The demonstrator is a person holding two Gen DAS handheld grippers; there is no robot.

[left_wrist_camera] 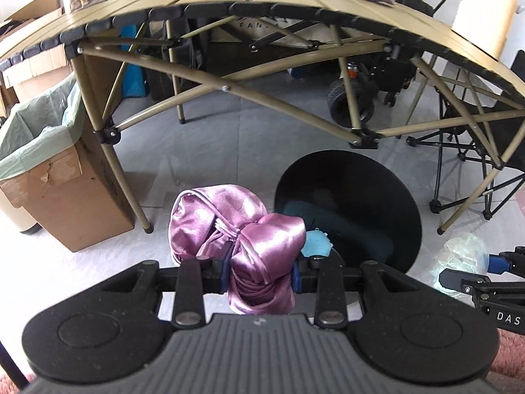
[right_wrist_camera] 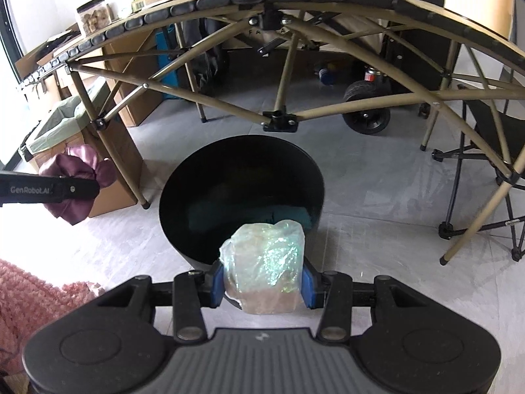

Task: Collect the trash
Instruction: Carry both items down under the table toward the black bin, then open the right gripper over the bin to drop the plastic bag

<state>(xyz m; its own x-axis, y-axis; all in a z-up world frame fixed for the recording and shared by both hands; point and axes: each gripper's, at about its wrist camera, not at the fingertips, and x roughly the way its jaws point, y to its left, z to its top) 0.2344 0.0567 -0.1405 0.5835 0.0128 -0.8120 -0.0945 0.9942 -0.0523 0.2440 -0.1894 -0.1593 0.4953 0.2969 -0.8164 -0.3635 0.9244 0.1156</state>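
Both grippers hold trash near the black bin (right_wrist_camera: pixel 241 177) on the floor.

The left gripper (left_wrist_camera: pixel 261 274) is clenched on a bunched purple satin cloth (left_wrist_camera: pixel 236 226), which bulges out above its pads; it hangs just left of the bin's rim, between the bin and the lined cardboard box (left_wrist_camera: pixel 65 203). The right gripper (right_wrist_camera: pixel 264 282) grasps a crumpled clear plastic wad (right_wrist_camera: pixel 265 262) with an iridescent sheen, held at the bin's near rim, partly over its mouth. Something dark teal lies inside the bin, though the shadow there is too deep to tell what. The folding table (right_wrist_camera: pixel 295 0) stands behind the bin, and a pink rug (right_wrist_camera: pixel 29 302) lies to the bin's near left.
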